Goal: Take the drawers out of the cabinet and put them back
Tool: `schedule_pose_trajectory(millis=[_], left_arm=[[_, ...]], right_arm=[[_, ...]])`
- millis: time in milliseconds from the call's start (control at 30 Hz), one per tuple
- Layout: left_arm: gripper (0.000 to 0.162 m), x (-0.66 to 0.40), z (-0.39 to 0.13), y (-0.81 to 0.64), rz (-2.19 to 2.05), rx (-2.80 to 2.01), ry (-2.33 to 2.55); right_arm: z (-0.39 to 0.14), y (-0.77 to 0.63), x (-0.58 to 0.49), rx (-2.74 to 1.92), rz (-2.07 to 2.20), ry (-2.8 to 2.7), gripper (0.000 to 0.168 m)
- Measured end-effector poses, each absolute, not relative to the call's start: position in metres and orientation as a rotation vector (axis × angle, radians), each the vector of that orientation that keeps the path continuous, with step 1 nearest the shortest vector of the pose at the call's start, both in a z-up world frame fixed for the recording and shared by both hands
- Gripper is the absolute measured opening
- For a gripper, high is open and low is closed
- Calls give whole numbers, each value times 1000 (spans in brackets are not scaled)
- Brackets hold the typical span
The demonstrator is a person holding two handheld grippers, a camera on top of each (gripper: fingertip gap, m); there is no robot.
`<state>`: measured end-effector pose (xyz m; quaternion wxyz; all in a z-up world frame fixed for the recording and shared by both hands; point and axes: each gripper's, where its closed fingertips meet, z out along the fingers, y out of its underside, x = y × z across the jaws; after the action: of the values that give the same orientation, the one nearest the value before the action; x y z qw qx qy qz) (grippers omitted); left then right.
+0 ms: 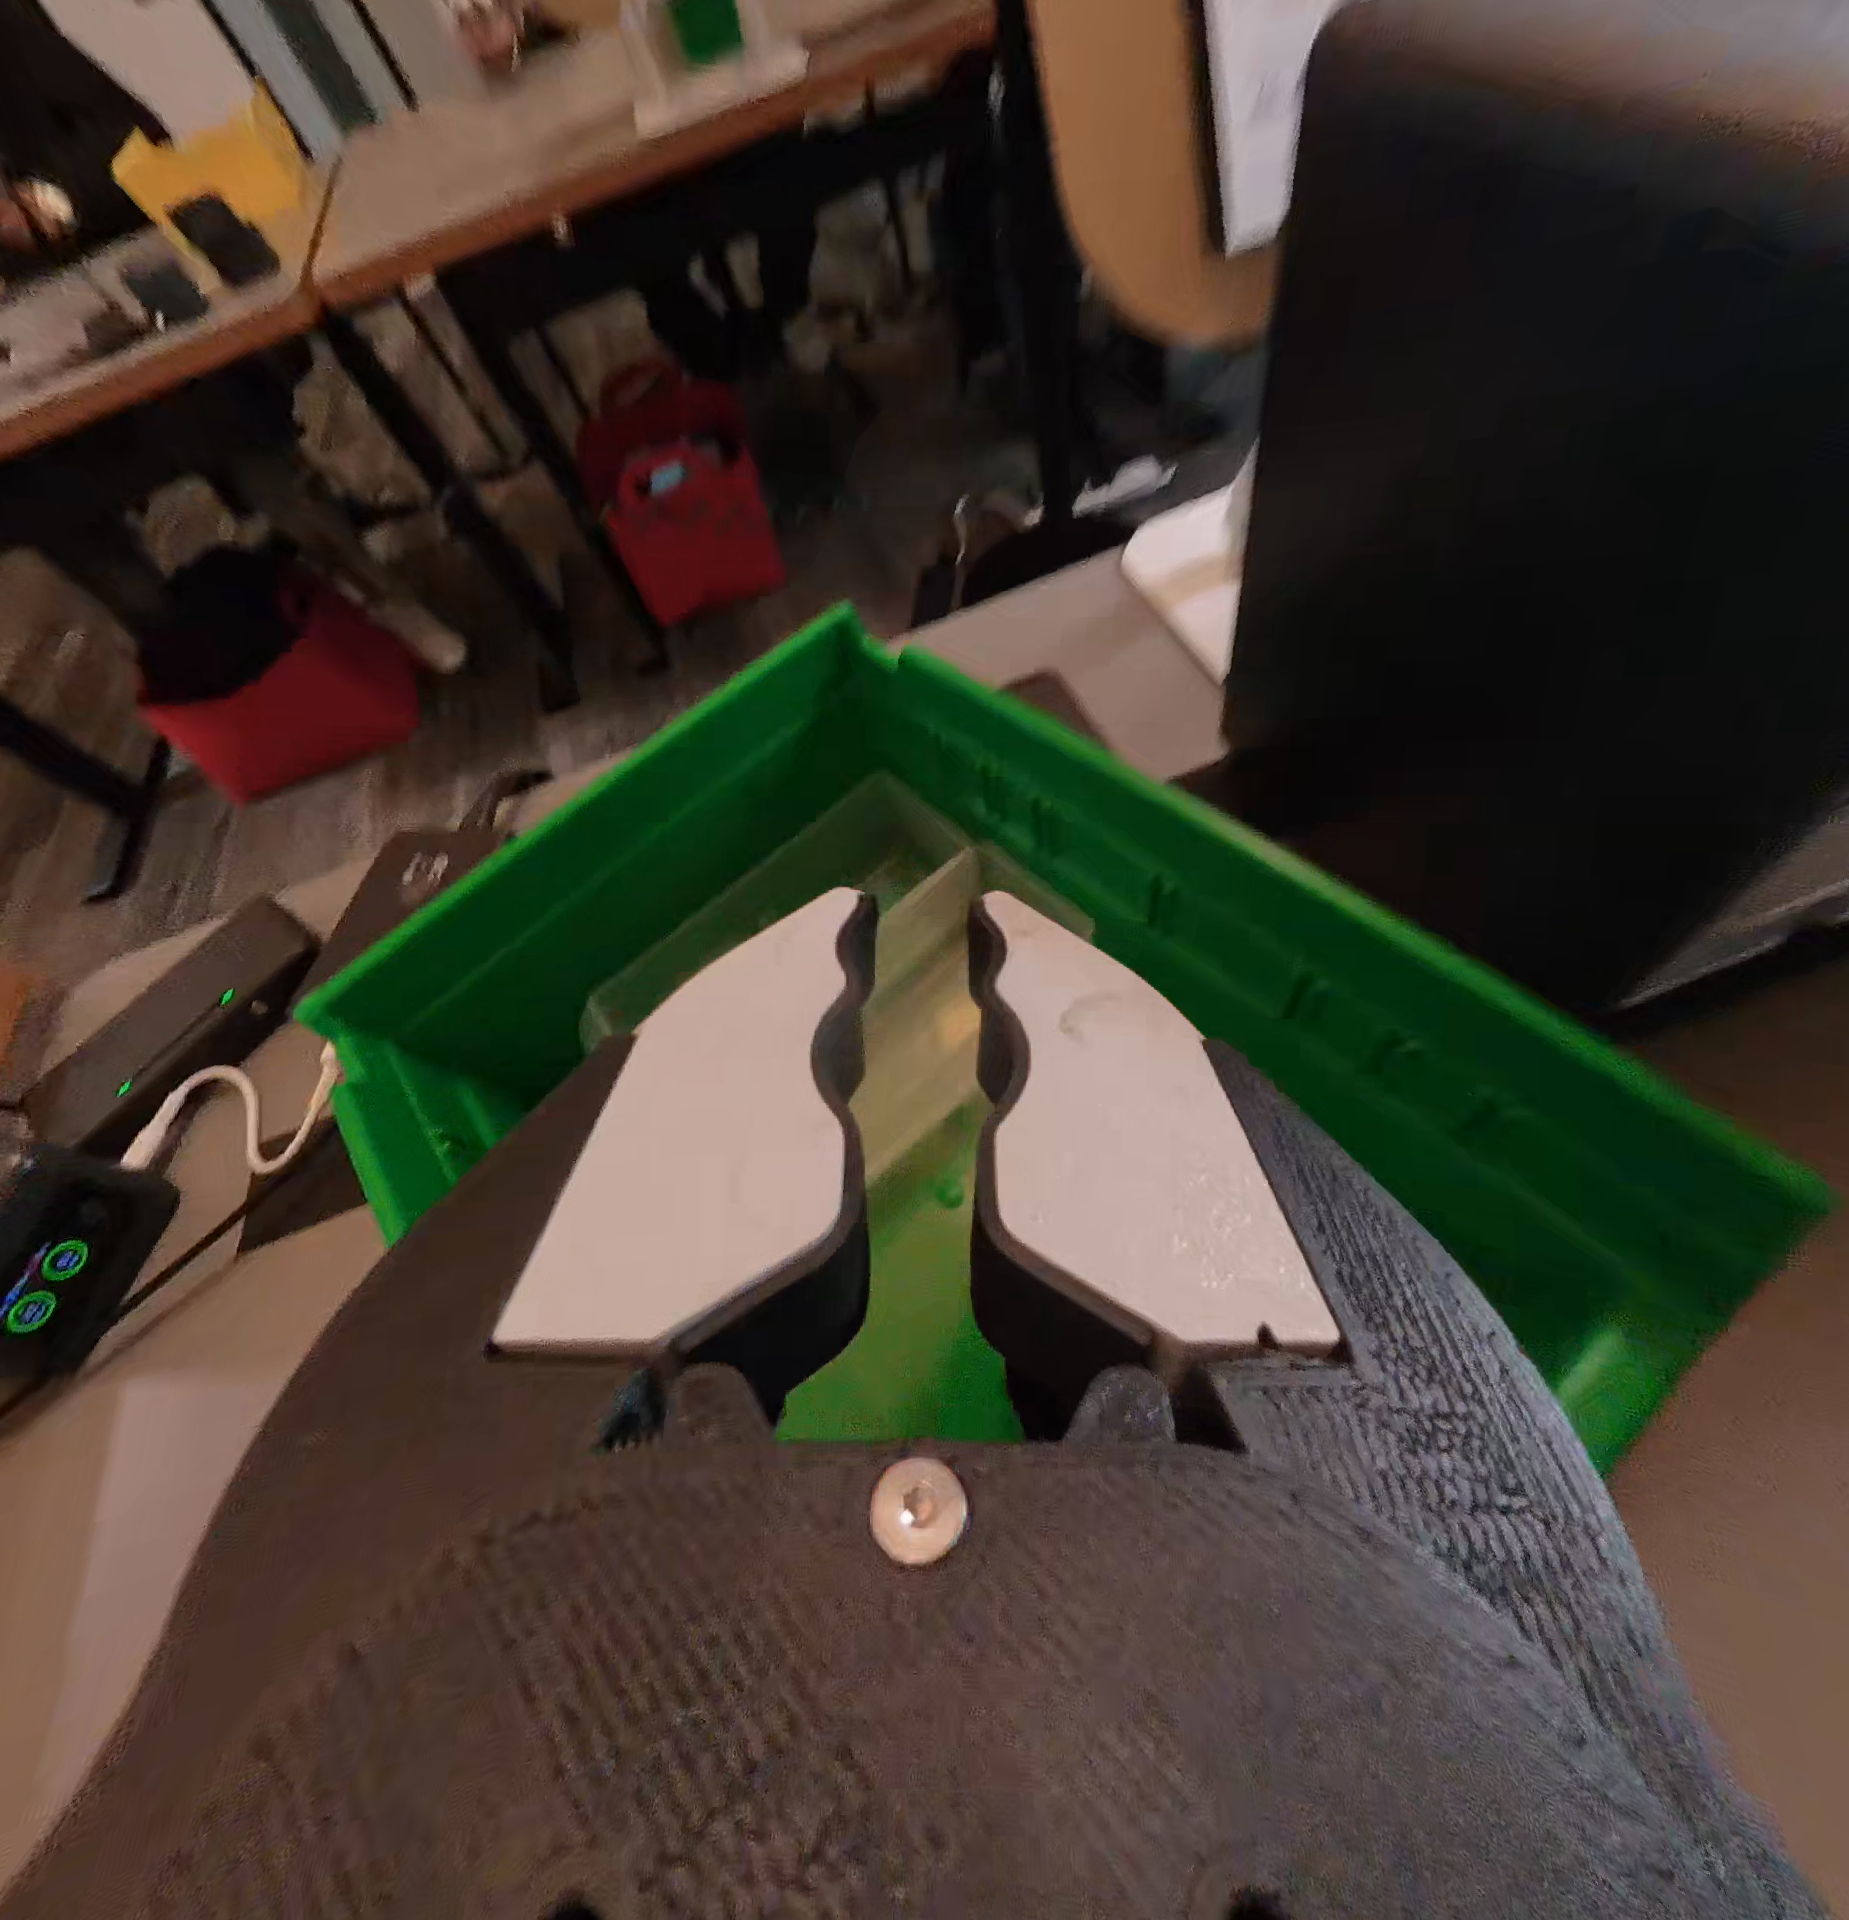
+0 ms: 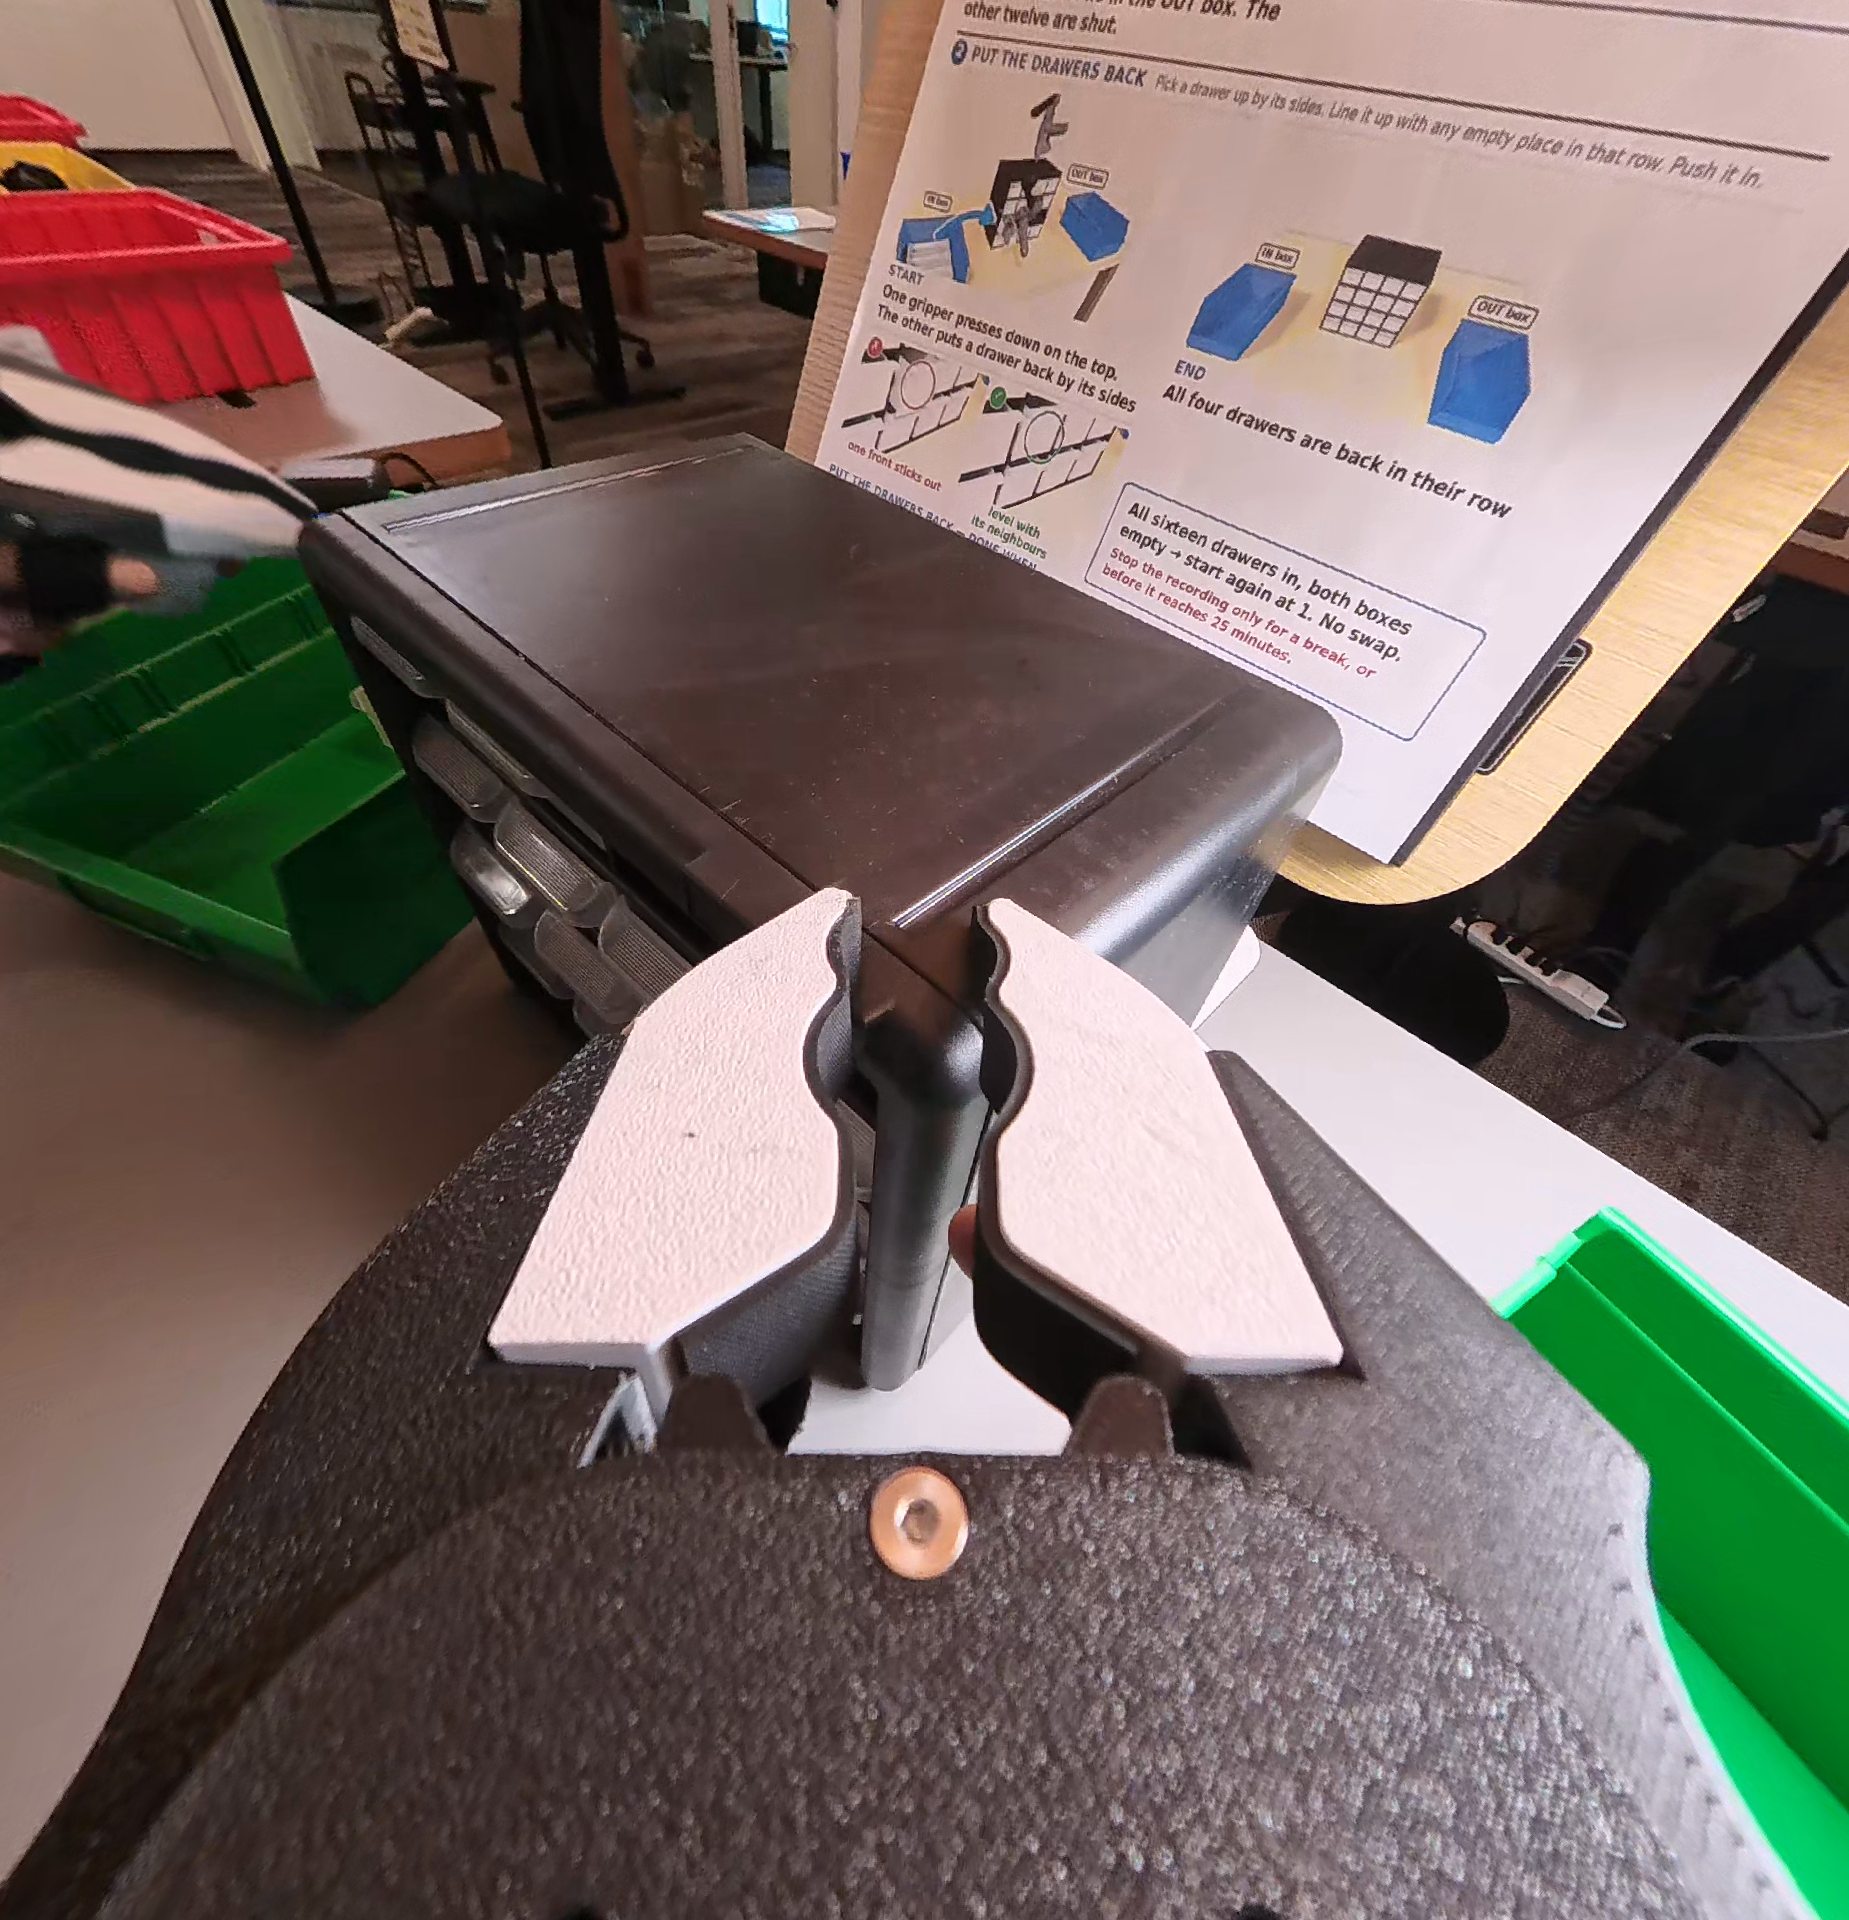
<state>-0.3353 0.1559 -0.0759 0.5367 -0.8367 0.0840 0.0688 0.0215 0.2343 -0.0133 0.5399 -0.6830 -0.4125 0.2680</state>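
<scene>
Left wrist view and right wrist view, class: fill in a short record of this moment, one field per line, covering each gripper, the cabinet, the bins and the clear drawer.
left gripper: over the green bin, fingers on either side of a clear drawer; contact cannot be told
clear drawer: inside that green bin, in its far corner
right gripper: at the black cabinet, near top corner; jaws narrowly apart
cabinet: on the table, clear drawer fronts on its left face
second green bin: right of the right gripper
red bin: on a farther table

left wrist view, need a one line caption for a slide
Left gripper closed on the wall of a clear drawer over a green bin beside the black cabinet.
</scene>
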Motion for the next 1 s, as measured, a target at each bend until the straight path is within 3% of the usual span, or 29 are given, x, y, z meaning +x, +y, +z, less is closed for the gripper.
schedule_pose_trajectory(millis=[367, 500, 667, 833, 1000], left_arm=[[54, -382, -190, 167, 599, -2384, 389], [45, -391, -202, 164, 695, -2443, 418], [11, -387, -213, 156, 798, -2494, 526], [3, -363, -215, 138, 781, -2612, 652], [5, -327, -213, 123, 649, -2682, 766]], right_arm=[[-13, 233, 22, -1618, 647, -977, 21], [-13, 233, 22, -1618, 647, -979, 21], [-13, 233, 22, -1616, 657, -973, 21], [-13, 232, 23, -1613, 652, -966, 21], [-13, 232, 23, -1612, 652, -961, 21]])
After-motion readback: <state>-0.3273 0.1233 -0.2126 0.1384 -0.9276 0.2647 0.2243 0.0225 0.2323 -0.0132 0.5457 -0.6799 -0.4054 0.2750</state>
